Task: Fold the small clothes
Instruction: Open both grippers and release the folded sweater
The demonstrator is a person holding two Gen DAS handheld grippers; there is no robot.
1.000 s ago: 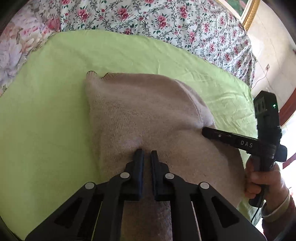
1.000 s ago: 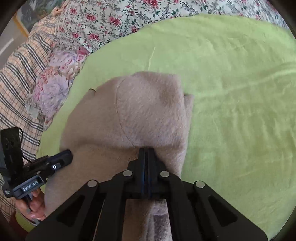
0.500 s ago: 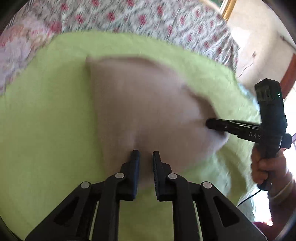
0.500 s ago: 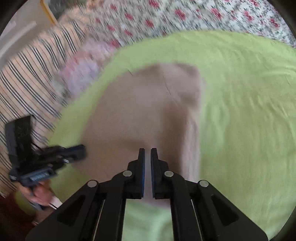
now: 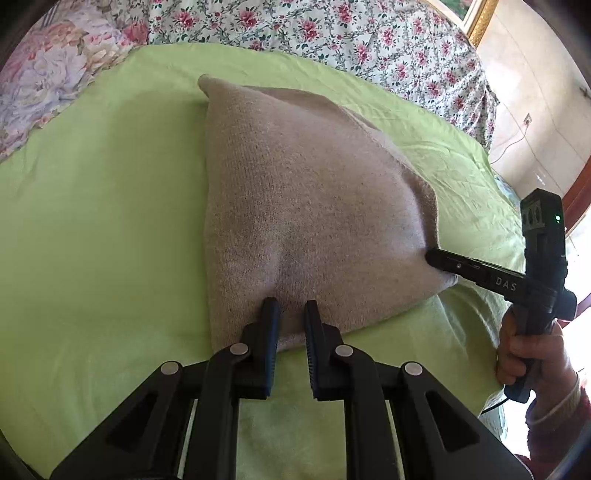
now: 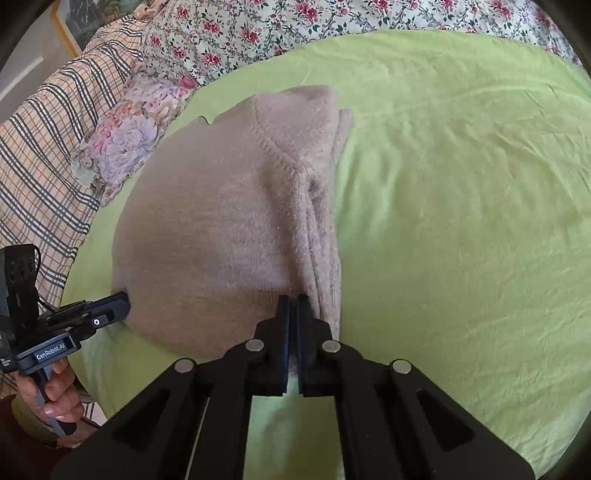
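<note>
A beige knitted garment [image 5: 306, 206] lies folded on the green sheet [image 5: 96, 229]; it also shows in the right wrist view [image 6: 221, 229]. My left gripper [image 5: 291, 308] is at its near edge with a gap between the fingers; fabric lies between the tips. My right gripper [image 6: 291, 301] is nearly shut, pinching the garment's near right corner. In the left wrist view the right gripper [image 5: 434, 256] touches the garment's right corner. In the right wrist view the left gripper [image 6: 122, 302] touches its left edge.
The green sheet [image 6: 461, 206] covers a bed with a floral cover [image 5: 332, 33] behind. A flowered pillow [image 6: 125, 136] and a plaid cloth [image 6: 44, 147] lie at the left. A wall with a framed picture [image 5: 476, 18] stands at the far right.
Both grippers have moved forward with the garment's near edge, folding it over to a shorter shape. The right gripper opened slightly midway and has closed again.
</note>
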